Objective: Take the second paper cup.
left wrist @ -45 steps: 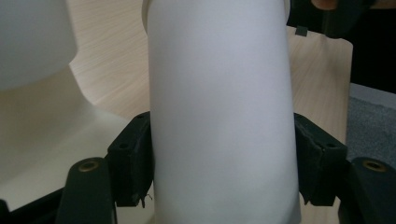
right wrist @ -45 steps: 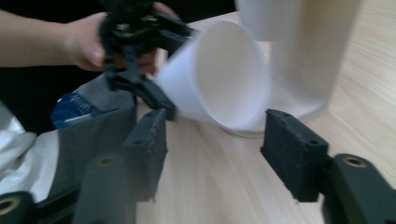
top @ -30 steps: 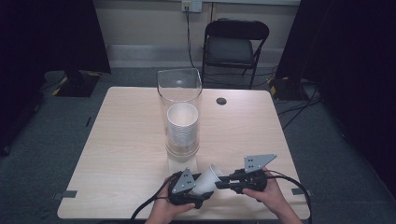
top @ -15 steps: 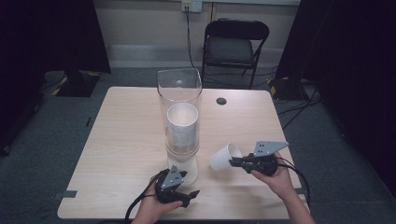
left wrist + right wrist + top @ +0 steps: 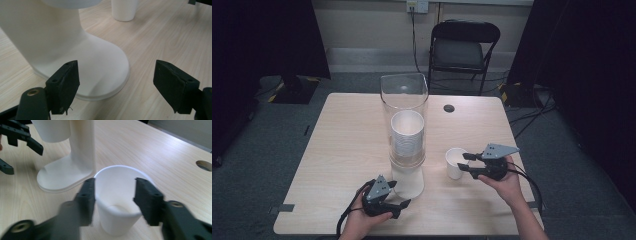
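Moved: since half a second ago the paper cup (image 5: 456,162) has gone from tilted in the air to upright on the worktop (image 5: 347,145), and the right tool has come down with it.
Cup: white, mouth up, right of the dispenser's foot (image 5: 408,182), well apart from it.
Right tool (image 5: 468,163): jaws stand either side of the cup's rim (image 5: 117,195); whether they press it or have let go, I cannot tell.
Left tool (image 5: 398,195): spread wide and empty (image 5: 116,85), near the worktop's front edge, pointing at the foot.
Dispenser: clear tube (image 5: 405,117) on a white foot, with a stack of white cups (image 5: 407,135) inside.
Beyond: a folding chair (image 5: 464,47) behind the worktop.
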Tool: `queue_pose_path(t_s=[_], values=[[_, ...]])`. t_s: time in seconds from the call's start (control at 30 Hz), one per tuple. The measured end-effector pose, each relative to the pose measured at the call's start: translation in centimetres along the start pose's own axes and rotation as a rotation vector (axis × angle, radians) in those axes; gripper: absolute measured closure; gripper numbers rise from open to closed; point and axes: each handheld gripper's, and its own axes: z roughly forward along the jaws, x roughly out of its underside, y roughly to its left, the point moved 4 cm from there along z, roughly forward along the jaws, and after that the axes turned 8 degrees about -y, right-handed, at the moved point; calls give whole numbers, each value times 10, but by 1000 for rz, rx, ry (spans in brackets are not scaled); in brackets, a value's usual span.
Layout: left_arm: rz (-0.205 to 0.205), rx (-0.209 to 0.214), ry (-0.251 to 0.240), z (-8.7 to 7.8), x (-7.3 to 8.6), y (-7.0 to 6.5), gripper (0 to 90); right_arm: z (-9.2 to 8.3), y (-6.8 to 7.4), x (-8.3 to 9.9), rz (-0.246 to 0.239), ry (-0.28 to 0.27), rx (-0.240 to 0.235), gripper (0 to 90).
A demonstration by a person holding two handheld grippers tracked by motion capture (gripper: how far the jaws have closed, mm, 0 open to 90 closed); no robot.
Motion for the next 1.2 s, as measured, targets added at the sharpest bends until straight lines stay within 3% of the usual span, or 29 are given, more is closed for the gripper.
queue_pose_path(t_s=[0.07,0.2,0.27,0.33,0.37,0.4,0.43,0.6,0.8,1.0,1.2], values=[[3,-7,2,-1,1,2,209,-7,-1,1,35,-26,-7,338],[-12,-16,-6,0,2,4,209,-27,-4,8,141,-45,36,255],[-13,-19,-10,-1,1,4,209,-37,-6,16,153,-49,49,224],[-30,-28,-11,-2,1,5,209,-42,-5,32,163,-3,14,166],[-15,-29,-13,-2,0,7,209,-42,-5,43,168,40,13,159],[-37,-32,-21,-2,0,7,209,-40,-3,54,163,83,16,158],[-21,-35,-19,-3,-1,9,209,-38,-1,65,174,135,13,150],[-44,-54,-45,-5,-6,12,208,-28,3,96,129,254,42,145],[-80,-94,-106,-2,-20,17,202,-24,4,97,62,256,71,143],[-57,-122,-185,6,-42,18,196,-24,4,97,62,255,71,143],[-28,-184,-269,11,-63,21,203,-24,4,97,62,257,72,142]])
